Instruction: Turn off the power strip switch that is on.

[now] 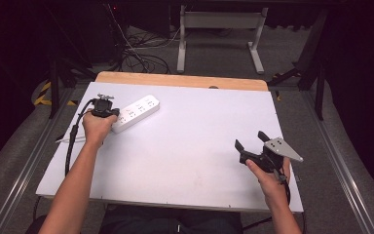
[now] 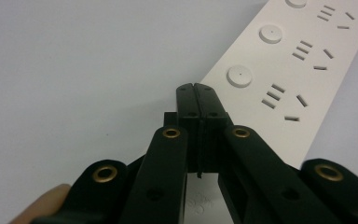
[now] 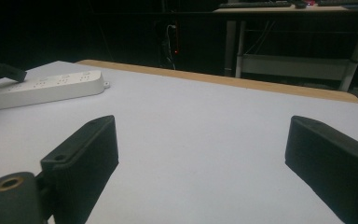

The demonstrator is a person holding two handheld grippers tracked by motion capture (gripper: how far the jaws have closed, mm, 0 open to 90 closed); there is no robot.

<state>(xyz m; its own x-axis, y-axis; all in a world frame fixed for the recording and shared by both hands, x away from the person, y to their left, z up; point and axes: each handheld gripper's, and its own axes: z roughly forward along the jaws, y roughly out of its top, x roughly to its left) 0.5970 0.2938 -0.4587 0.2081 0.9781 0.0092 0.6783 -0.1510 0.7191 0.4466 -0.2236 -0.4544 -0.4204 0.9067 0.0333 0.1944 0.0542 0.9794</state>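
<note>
Left hand-held gripper point(image 2: 196, 88), jaws pressed together, rests its tips on the near end of the white power strip point(image 2: 298, 70); right hand-held gripper point(image 1: 251, 142) hangs wide open, well apart. Likely pressing or pushing it; next needs steady pressure.

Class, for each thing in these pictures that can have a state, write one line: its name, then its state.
Left tongs: jaws shut together, tips over the near end of the strip, gripping nothing.
Right tongs: jaws wide open, empty, held above the table.
Power strip: lying flat, sockets up, nothing plugged in.
Table: white top, bare wooden strip along the far edge.
</note>
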